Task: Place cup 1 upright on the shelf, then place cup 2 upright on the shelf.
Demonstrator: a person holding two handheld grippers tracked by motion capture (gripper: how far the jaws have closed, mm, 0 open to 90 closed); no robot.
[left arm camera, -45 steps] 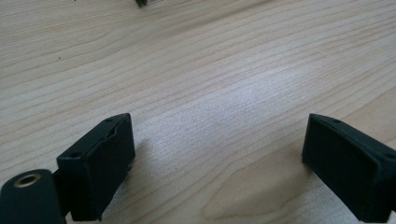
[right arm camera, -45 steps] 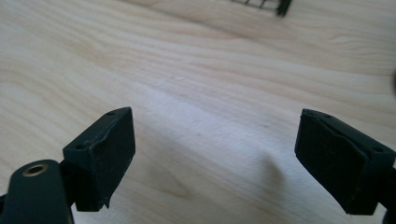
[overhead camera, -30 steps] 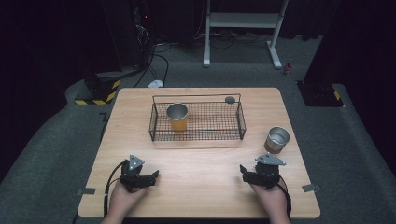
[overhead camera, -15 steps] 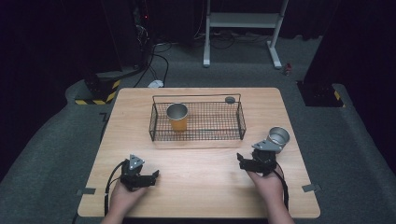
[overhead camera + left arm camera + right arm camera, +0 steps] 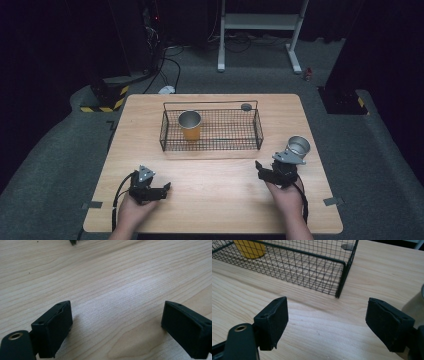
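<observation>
My right gripper (image 5: 272, 172) is hovering just beside the steel cup (image 5: 298, 146) near the right edge of the worktop (image 5: 225, 190), fingers spread with nothing in them. The left gripper (image 5: 160, 191) sits low over bare wood, fingers apart too. That cup looks light, rigid and slick, so I'd pinch across the rim wall rather than the round body.
</observation>
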